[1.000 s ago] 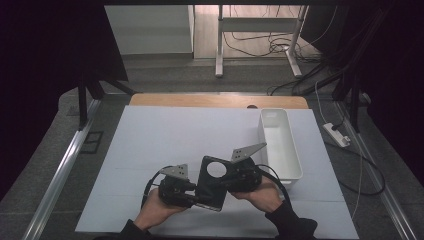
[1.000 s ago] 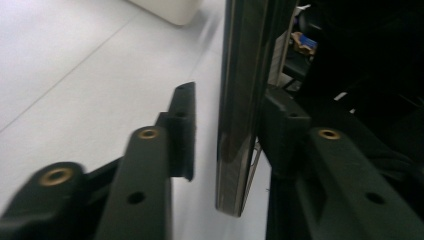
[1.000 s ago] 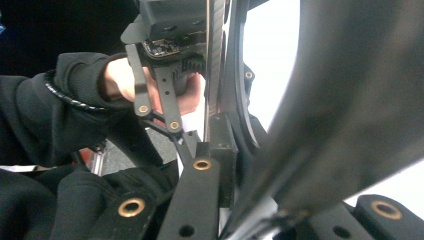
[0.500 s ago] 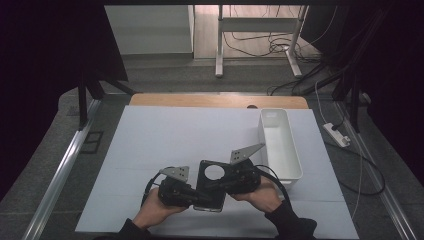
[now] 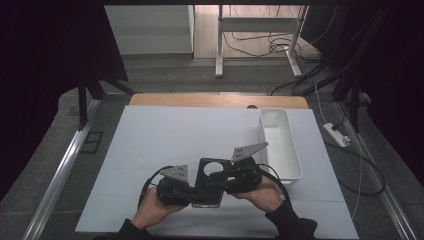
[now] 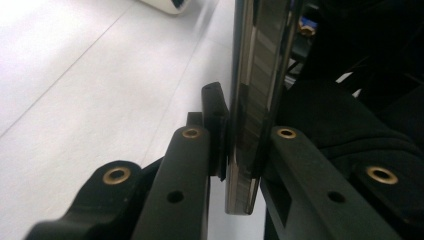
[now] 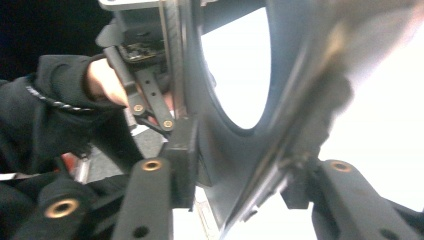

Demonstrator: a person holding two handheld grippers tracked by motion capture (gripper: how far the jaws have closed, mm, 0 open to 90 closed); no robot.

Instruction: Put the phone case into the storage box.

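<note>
Left gripper [image 5: 192,192] clamped on black plate [image 5: 210,181], right gripper's [image 5: 220,180] jaws just loosening around it

A white sheet covers the tabletop [image 5: 165,135], whose wooden edge [image 5: 200,100] shows at the far side. Beyond it, grey floor [image 5: 165,75], a metal table leg [image 5: 219,45], tangled cables [image 5: 270,45] and a power strip [image 5: 336,135]. The surroundings are dark.
</note>
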